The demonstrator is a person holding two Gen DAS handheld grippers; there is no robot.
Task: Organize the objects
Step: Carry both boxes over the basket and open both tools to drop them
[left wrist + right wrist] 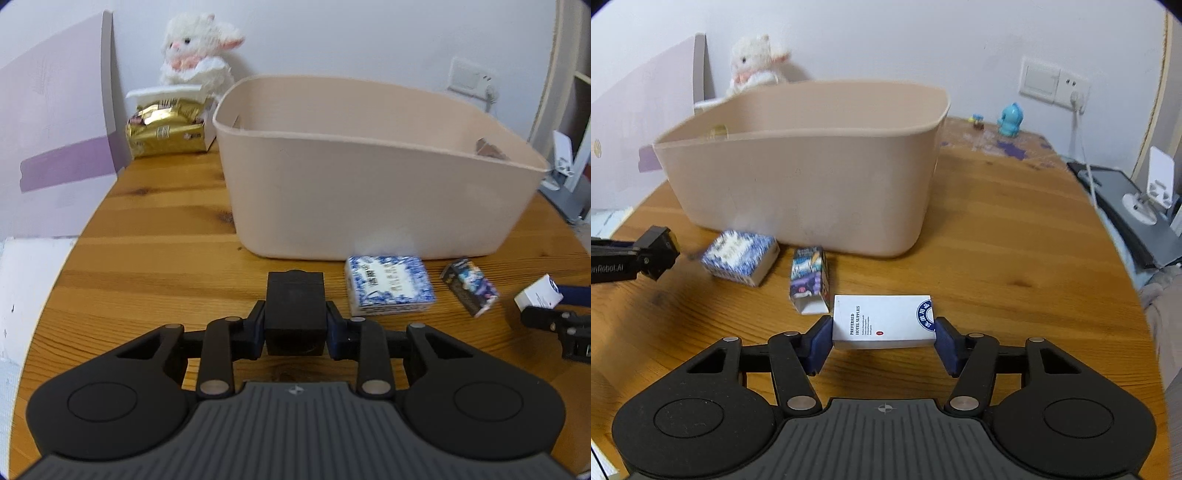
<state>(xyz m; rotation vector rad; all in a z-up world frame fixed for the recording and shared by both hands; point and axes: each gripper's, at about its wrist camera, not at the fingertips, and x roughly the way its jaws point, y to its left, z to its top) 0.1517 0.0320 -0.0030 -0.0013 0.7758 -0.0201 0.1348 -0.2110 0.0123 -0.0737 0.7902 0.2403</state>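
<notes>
A: Two tongs in view. Left tongs (295, 325) clamped on a black block (295, 312), held above the desk (155, 236), just in front of the beige bin (369, 184).

B: Right tongs (882, 332)?

A: Closed on a white box (882, 321), blue pads touching both short ends. "PREFERRED HOTEL SUPPLIES" printed on top, blue round stamp at one end. Can't tell if the box is touching the wood.

B: What else is by the bin?

A: Blue/white patterned pack (740, 256) lying just beside the bin's front wall. Dark printed carton (809, 278) next to it, btw pack and white box, open flap facing the camera. Both flat on the desk.

B: Behind the bin?

A: White plush bunny (199, 51) against the wall, gold-wrapped pkg (166, 129) below it. Blue toy figure (1009, 120) at the far right desk edge, near the wall socket (1054, 86).
</notes>
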